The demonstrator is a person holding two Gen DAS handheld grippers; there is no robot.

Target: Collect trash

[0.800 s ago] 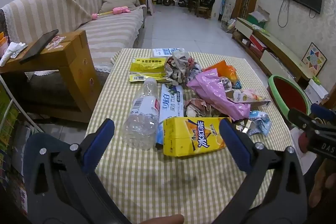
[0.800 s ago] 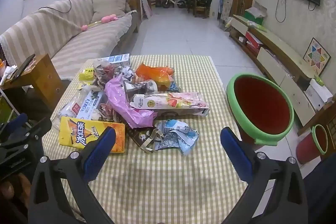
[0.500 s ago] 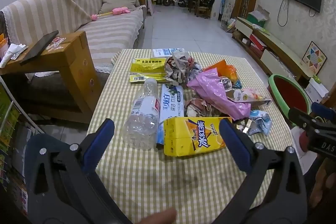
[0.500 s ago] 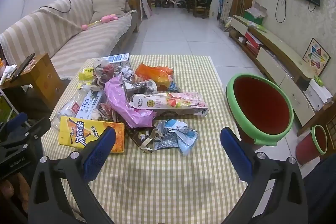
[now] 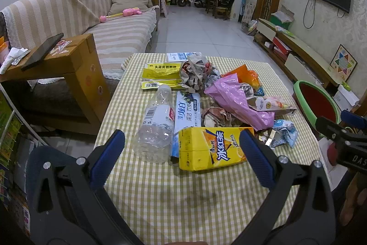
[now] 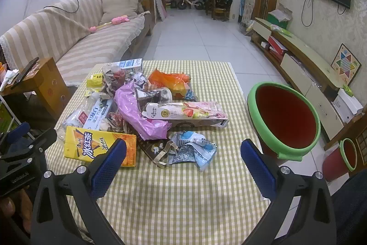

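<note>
Trash (image 5: pixel 215 107) beyond both open grippers (image 5: pixel 182 156)

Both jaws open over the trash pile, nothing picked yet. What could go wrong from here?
1. The empty plastic bottle lies on its side beside the yellow tea carton; a nudge could roll it off the table edge.
2. The pink bag overlaps the long snack box; lifting either may drag neighbours.

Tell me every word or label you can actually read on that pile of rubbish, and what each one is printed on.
"冰红茶": flat yellow drink carton.
"头孢克肟颗粒": yellow medicine box.
"Glico": long pink snack box.
"DAS", cut off by the frame edge: black body of the right gripper.
White and blue toothpaste box: large Chinese characters, not clearly readable.
Clear plastic bottle label, crumpled blue wrapper: too small.
</note>
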